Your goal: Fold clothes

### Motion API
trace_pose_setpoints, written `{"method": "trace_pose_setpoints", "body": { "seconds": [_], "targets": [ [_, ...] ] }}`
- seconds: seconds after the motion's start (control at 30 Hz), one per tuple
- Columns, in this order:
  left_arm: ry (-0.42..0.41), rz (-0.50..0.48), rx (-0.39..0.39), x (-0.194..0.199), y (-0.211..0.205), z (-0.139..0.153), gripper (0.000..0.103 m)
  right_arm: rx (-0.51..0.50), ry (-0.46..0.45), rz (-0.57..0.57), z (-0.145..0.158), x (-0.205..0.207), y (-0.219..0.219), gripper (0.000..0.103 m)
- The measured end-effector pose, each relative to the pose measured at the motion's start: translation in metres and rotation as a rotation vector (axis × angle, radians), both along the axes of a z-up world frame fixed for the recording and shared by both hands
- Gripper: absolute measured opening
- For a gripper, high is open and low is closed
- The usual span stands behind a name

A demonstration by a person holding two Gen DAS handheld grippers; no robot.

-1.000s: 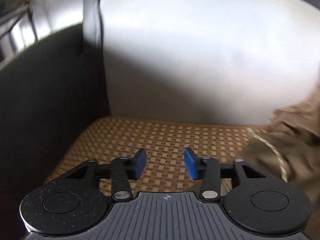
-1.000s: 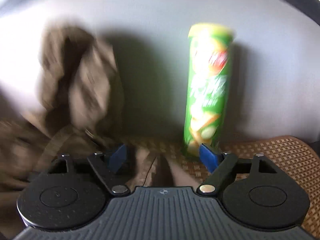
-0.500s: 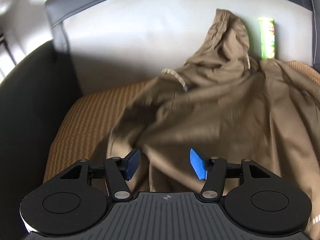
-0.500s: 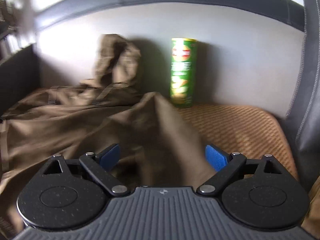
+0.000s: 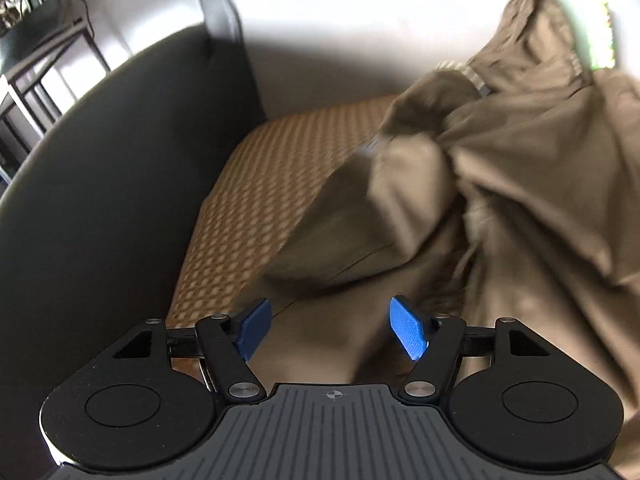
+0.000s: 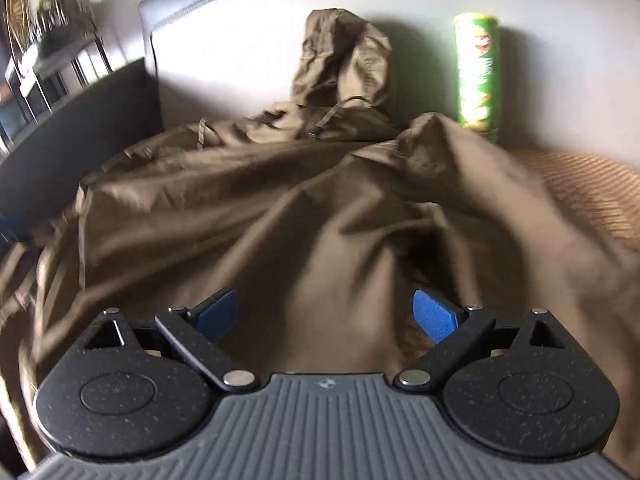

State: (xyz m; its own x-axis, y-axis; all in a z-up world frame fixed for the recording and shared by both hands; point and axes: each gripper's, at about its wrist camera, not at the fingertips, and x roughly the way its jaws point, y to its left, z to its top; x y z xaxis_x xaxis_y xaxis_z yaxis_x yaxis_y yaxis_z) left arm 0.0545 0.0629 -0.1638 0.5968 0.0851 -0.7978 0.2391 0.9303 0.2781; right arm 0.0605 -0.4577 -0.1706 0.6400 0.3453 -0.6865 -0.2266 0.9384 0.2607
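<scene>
The brown hooded jacket lies rumpled on the sofa seat, hood at twelve o'clock. Right tongs gape wide, empty, over its hem; left tongs, opening, grip nothing, jacket toward two o'clock.

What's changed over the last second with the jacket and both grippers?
Both views have pulled back from the sofa back. The left gripper is opening, the right gripper has widened slightly; neither clamps the brown jacket, which now lies spread over the seat. The green can stays upright.
</scene>
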Motion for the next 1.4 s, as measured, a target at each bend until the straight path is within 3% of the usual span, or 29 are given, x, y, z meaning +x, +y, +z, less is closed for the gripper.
{"method": "trace_pose_setpoints", "body": {
  "seconds": [0.13, 0.3, 0.4, 0.53, 0.67, 0.7, 0.73, 0.77, 0.8, 0.83, 0.9, 0.93, 0.97, 1.17, 1.27, 1.4],
  "targets": [
    [0.071, 0.075, -0.008, -0.004, 0.023, 0.002, 0.080, 0.121, 0.055, 0.032, 0.006, 0.017, 0.028, 0.095],
    [0.126, 0.149, -0.009, -0.006, 0.050, 0.023, 0.084, 0.118, 0.145, 0.167, 0.029, 0.037, 0.097, 0.095],
    [0.164, 0.185, -0.054, 0.001, 0.071, 0.030, 0.086, 0.140, 0.191, 0.232, 0.045, 0.054, 0.145, 0.095],
    [0.274, 0.197, -0.174, 0.019, 0.097, 0.015, 0.087, 0.126, 0.226, 0.312, 0.060, 0.076, 0.206, 0.095],
    [0.347, 0.204, -0.219, 0.035, 0.099, -0.013, 0.086, 0.126, 0.275, 0.352, 0.059, 0.097, 0.251, 0.095],
    [0.363, 0.208, -0.227, 0.037, 0.099, -0.020, 0.082, 0.125, 0.285, 0.362, 0.057, 0.102, 0.259, 0.095],
    [0.379, 0.213, -0.235, 0.040, 0.100, -0.027, 0.072, 0.121, 0.291, 0.371, 0.055, 0.107, 0.267, 0.096],
    [0.395, 0.217, -0.244, 0.043, 0.100, -0.034, 0.057, 0.113, 0.293, 0.377, 0.055, 0.112, 0.274, 0.095],
    [0.404, 0.216, -0.239, 0.044, 0.098, -0.038, 0.033, 0.105, 0.295, 0.383, 0.054, 0.118, 0.280, 0.095],
    [0.408, 0.213, -0.229, 0.043, 0.095, -0.041, 0.020, 0.097, 0.296, 0.389, 0.054, 0.124, 0.287, 0.095],
    [0.388, 0.202, -0.205, 0.038, 0.088, -0.042, 0.011, 0.063, 0.277, 0.416, 0.057, 0.141, 0.303, 0.095],
    [0.371, 0.201, -0.196, 0.035, 0.087, -0.039, 0.002, 0.043, 0.262, 0.434, 0.059, 0.151, 0.312, 0.095],
    [0.351, 0.200, -0.187, 0.032, 0.086, -0.036, 0.000, 0.022, 0.247, 0.451, 0.061, 0.161, 0.320, 0.095],
    [0.170, 0.337, -0.204, 0.024, 0.120, 0.001, 0.000, -0.234, 0.136, 0.524, 0.067, 0.243, 0.367, 0.095],
    [0.078, 0.402, -0.223, 0.022, 0.139, 0.022, 0.000, -0.322, 0.169, 0.484, 0.056, 0.290, 0.383, 0.092],
    [0.020, 0.384, -0.199, 0.015, 0.134, 0.031, 0.000, -0.350, 0.229, 0.482, 0.037, 0.336, 0.405, 0.091]
  ]
}}
